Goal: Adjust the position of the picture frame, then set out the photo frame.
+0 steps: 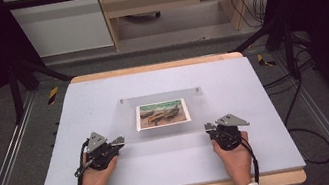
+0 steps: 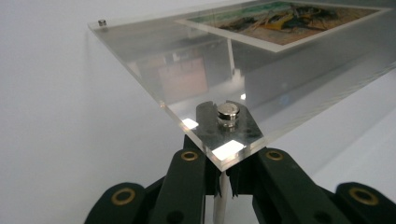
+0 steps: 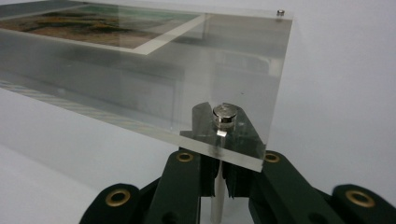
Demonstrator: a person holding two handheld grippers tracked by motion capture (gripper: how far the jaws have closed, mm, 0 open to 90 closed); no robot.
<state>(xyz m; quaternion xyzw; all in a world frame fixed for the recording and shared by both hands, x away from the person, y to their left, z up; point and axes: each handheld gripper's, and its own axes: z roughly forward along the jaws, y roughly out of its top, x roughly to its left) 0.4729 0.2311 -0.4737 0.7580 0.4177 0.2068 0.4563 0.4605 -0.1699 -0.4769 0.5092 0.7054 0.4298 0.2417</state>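
Observation:
A clear acrylic panel [image 1: 129,123] with a small painted picture [image 1: 162,113] in its middle lies level over the white table cover. Silver caps sit at its corners. My left gripper [image 1: 118,142] is at the panel's near left corner, and my right gripper [image 1: 207,127] is at the near right corner. In the left gripper view the jaws of the left gripper [image 2: 223,175] are shut on a thin metal post [image 2: 222,196] under the capped corner [image 2: 228,113]. The right gripper [image 3: 217,172] is likewise shut on the post [image 3: 216,200] below its cap [image 3: 223,115].
A white sheet [image 1: 101,90] covers the wooden table [image 1: 153,67], with bare room all around the panel. Metal rails [image 1: 7,164] run along the floor on both sides. Cables [image 1: 300,100] lie at the right, and a cabinet [image 1: 65,28] stands beyond the table.

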